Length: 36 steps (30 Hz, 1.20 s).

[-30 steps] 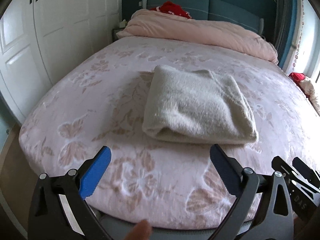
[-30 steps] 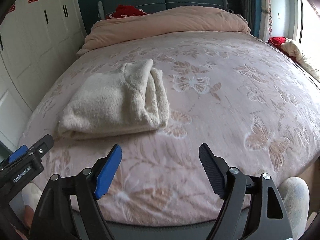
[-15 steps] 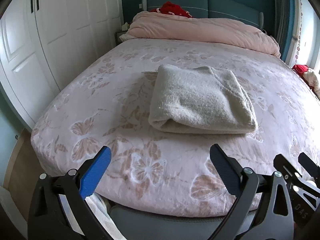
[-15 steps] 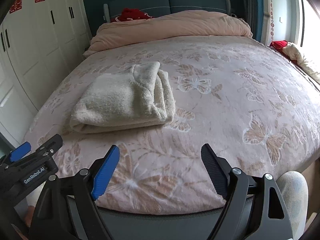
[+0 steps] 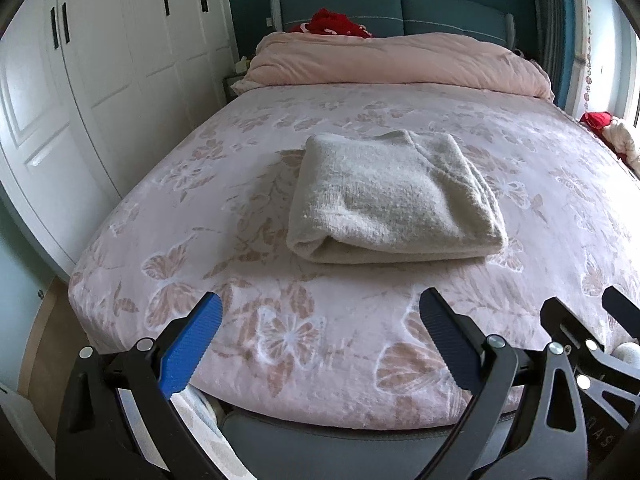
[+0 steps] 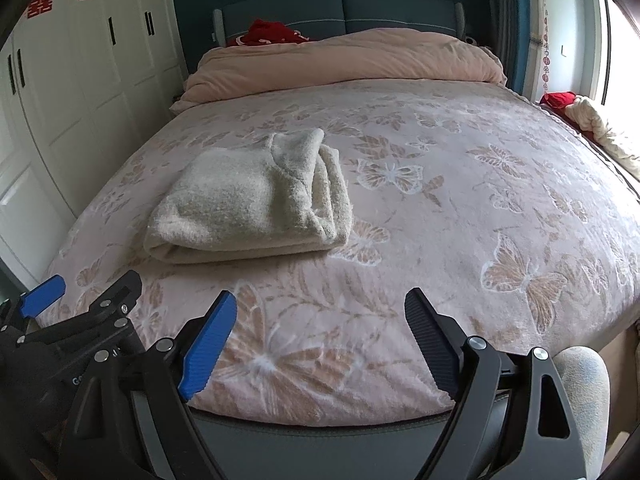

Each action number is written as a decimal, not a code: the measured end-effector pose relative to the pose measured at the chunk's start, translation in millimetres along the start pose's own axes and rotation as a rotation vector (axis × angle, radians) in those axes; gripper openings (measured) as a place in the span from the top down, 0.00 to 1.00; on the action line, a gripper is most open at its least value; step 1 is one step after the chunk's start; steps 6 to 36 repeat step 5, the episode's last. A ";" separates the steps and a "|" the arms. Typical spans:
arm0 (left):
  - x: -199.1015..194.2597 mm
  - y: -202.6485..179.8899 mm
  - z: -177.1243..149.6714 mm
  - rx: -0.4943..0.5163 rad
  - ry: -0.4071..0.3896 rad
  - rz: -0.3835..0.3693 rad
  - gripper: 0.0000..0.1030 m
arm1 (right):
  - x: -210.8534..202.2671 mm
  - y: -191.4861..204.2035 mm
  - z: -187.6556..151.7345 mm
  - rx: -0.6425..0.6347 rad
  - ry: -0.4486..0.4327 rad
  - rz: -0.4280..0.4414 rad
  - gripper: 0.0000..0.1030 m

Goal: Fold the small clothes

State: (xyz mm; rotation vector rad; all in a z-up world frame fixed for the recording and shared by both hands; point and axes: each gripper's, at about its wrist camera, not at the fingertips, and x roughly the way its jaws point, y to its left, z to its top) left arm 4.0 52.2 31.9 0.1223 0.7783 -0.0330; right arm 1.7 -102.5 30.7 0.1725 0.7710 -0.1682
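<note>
Folded cream garment (image 5: 394, 196) on bed (image 5: 280, 320), well beyond both grippers' wide, empty jaws

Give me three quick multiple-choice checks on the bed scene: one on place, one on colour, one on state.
1. Where does the folded cream garment lie?
A. on the butterfly-patterned bedspread
B. on the floor
C. on the rolled pink duvet

2. What colour is the item at the headboard?
A. green
B. red
C. yellow

3. What is between the pads of the right claw?
A. the garment
B. a sock
C. nothing

Answers: 1 A, it sits flat on the patterned cover, well short of the duvet. 2 B, it is bright red against the teal headboard. 3 C, the pads stand wide apart with only bedspread behind them.
</note>
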 end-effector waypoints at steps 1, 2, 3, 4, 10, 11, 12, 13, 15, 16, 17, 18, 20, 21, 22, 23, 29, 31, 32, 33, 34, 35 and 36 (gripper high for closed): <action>0.1 0.4 0.1 -0.001 -0.001 -0.005 0.06 | 0.3 -0.9 0.0 0.002 0.002 0.002 0.19; 0.1 0.4 0.1 0.000 -0.002 -0.005 0.06 | 0.6 -0.9 0.0 0.003 0.004 0.001 0.19; -0.1 0.2 0.0 0.001 -0.005 0.000 0.06 | 0.5 -0.8 0.1 0.002 0.003 -0.002 0.19; 0.1 0.2 0.2 0.003 -0.006 0.003 0.06 | 0.5 -1.1 0.2 0.001 0.003 -0.003 0.19; 0.4 0.4 0.6 0.007 -0.009 0.006 0.06 | 0.5 -1.1 0.2 0.001 0.003 -0.003 0.19; 0.4 0.4 0.6 0.007 -0.009 0.006 0.06 | 0.5 -1.1 0.2 0.001 0.003 -0.003 0.19; 0.4 0.4 0.6 0.007 -0.009 0.006 0.06 | 0.5 -1.1 0.2 0.001 0.003 -0.003 0.19; 0.4 0.4 0.6 0.007 -0.009 0.006 0.06 | 0.5 -1.1 0.2 0.001 0.003 -0.003 0.19; 0.4 0.4 0.6 0.007 -0.009 0.006 0.06 | 0.5 -1.1 0.2 0.001 0.003 -0.003 0.19; 0.4 0.4 0.6 0.007 -0.009 0.006 0.06 | 0.5 -1.1 0.2 0.001 0.003 -0.003 0.19; 0.4 0.4 0.6 0.007 -0.009 0.006 0.06 | 0.5 -1.1 0.2 0.001 0.003 -0.003 0.19; 0.4 0.4 0.6 0.007 -0.009 0.006 0.06 | 0.5 -1.1 0.2 0.001 0.003 -0.003 0.19; 0.4 0.4 0.6 0.007 -0.009 0.006 0.06 | 0.5 -1.1 0.2 0.001 0.003 -0.003 0.19; 0.4 0.4 0.6 0.007 -0.009 0.006 0.06 | 0.5 -1.1 0.2 0.001 0.003 -0.003 0.19; 0.4 0.4 0.6 0.007 -0.009 0.006 0.06 | 0.5 -1.1 0.2 0.001 0.003 -0.003 0.19; 0.4 0.4 0.6 0.007 -0.009 0.006 0.06 | 0.5 -1.1 0.2 0.001 0.003 -0.003 0.19; 0.4 0.4 0.6 0.007 -0.009 0.006 0.06 | 0.5 -1.1 0.2 0.001 0.003 -0.003 0.19; 0.4 0.4 0.6 0.007 -0.009 0.006 0.06 | 0.5 -1.1 0.2 0.001 0.003 -0.003 0.19; 0.4 0.4 0.6 0.007 -0.009 0.006 0.06 | 0.5 -1.1 0.2 0.001 0.003 -0.003 0.19; 0.4 0.4 0.6 0.007 -0.009 0.006 0.06 | 0.5 -1.1 0.2 0.001 0.003 -0.003 0.19; 0.4 0.4 0.6 0.007 -0.009 0.006 0.06 | 0.5 -1.1 0.2 0.001 0.003 -0.003 0.19; 0.4 0.4 0.6 0.007 -0.009 0.006 0.06 | 0.5 -1.1 0.2 0.001 0.003 -0.003 0.19; 0.4 0.4 0.6 0.007 -0.009 0.006 0.06 | 0.5 -1.1 0.2 0.001 0.003 -0.003 0.19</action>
